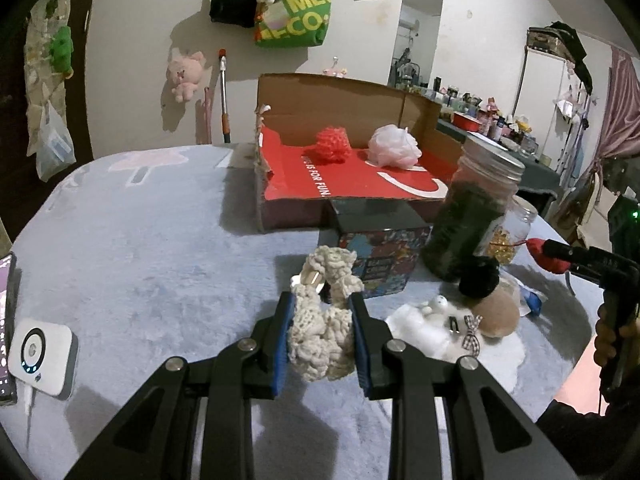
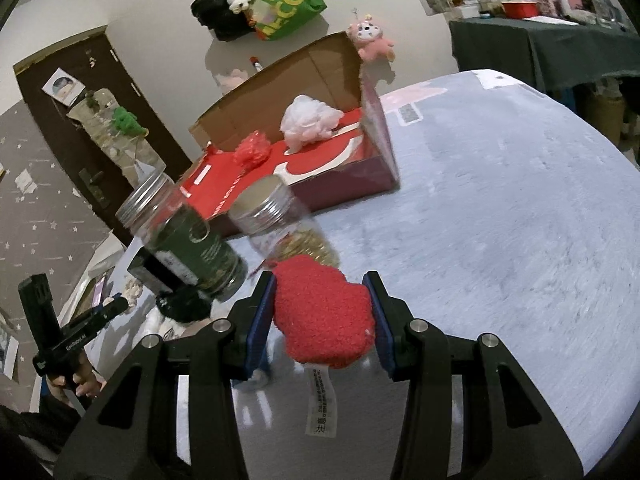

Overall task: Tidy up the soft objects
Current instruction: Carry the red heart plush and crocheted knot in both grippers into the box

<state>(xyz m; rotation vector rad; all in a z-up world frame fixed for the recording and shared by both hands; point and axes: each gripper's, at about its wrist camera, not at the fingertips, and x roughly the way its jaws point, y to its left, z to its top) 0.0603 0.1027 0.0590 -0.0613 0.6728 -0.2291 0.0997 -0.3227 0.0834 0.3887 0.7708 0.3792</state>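
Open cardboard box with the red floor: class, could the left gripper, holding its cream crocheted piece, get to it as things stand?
Probably yes. The left gripper grips the cream crocheted piece; the cardboard box lies ahead, open-topped, behind only a low patterned box.

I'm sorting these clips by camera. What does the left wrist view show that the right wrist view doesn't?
Only the left wrist view: the left hand-held gripper shut on a cream crocheted piece, a white device at the table's left edge, and a white plush beside a tan pouf.

Only the right wrist view: the right hand-held gripper shut on a red fuzzy item with a white label.

Both: the open cardboard box holding a red mesh ball and a pale pink puff, and the dark-filled jar.
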